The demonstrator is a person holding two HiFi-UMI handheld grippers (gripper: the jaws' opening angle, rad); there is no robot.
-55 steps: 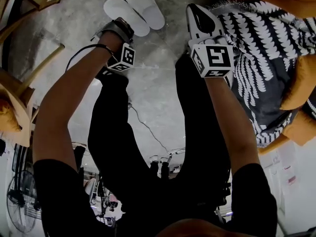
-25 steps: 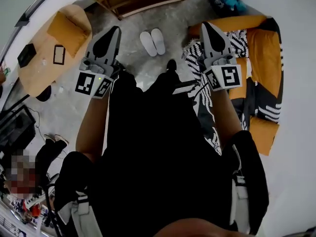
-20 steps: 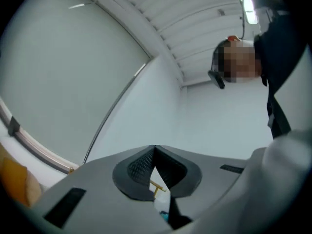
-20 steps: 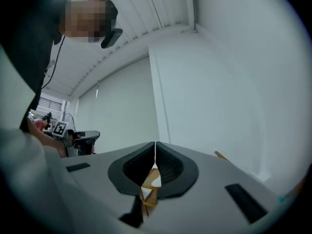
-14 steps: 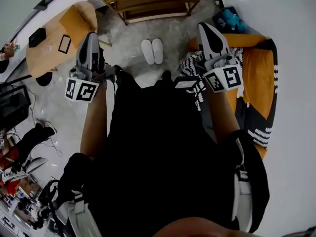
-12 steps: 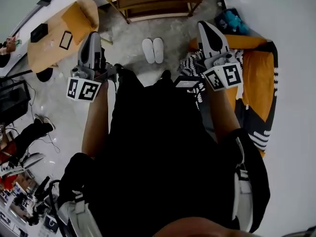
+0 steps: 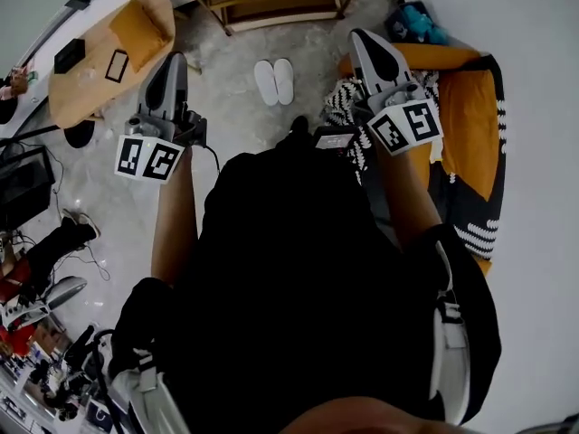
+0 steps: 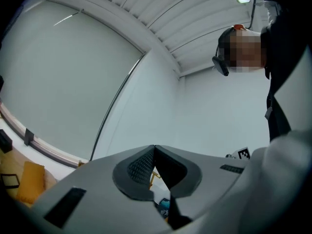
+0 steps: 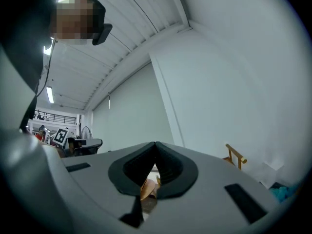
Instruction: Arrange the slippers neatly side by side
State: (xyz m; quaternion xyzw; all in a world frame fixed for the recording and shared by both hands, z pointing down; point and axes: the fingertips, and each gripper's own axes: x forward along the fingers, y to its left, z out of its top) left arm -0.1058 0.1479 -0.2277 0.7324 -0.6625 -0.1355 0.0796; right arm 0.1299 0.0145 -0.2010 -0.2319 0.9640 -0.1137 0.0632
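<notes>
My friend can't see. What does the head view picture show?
Two white slippers lie side by side on the grey floor, ahead of a person in black. The left gripper and right gripper are both shut and empty.

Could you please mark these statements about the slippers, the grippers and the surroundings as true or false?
1. The two white slippers lie side by side on the floor. True.
2. The left gripper holds a slipper. False: its fingers are closed together on nothing.
3. The right gripper has its fingers wide open. False: they are shut, with nothing gripped.
4. A black-and-white patterned blanket lies on the orange sofa. True.
</notes>
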